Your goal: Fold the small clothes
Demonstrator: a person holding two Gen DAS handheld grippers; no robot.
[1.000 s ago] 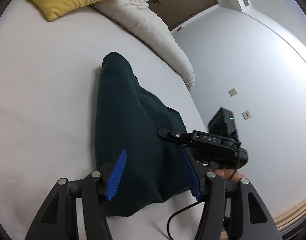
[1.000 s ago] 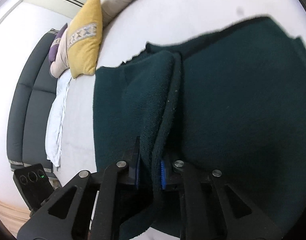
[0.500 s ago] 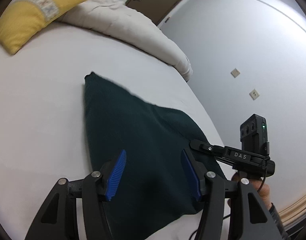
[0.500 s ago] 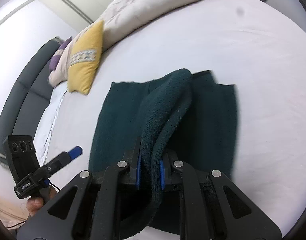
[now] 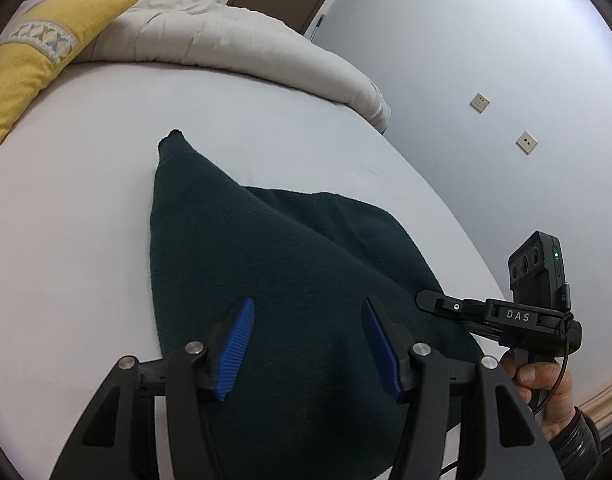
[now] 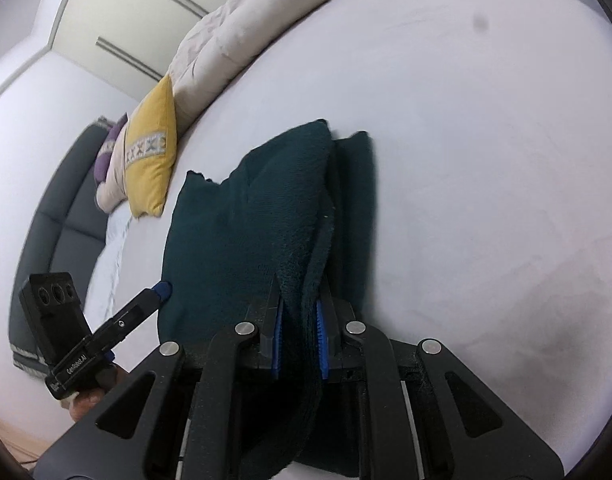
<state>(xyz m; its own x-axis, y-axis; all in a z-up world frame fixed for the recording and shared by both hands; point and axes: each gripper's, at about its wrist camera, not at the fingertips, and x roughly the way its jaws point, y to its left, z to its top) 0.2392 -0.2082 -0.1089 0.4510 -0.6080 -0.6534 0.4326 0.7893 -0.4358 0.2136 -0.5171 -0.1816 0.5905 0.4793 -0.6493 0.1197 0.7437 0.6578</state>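
Meanwhile, the right gripper (image 6: 300, 340) is clamping a raised fold of the dark green knit garment (image 5: 274, 280) lying on the white bed (image 5: 66, 220); the left gripper (image 5: 306, 348), jaws apart, is hovering over it. "DAS" is showing on the right gripper.

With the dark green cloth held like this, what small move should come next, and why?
Probably the right gripper should lower its pinched edge onto the flat part of the dark green cloth and let go. That edge is shut between its blue pads and lifted over the layer on the bed. The left gripper stands open above the cloth, holding nothing.
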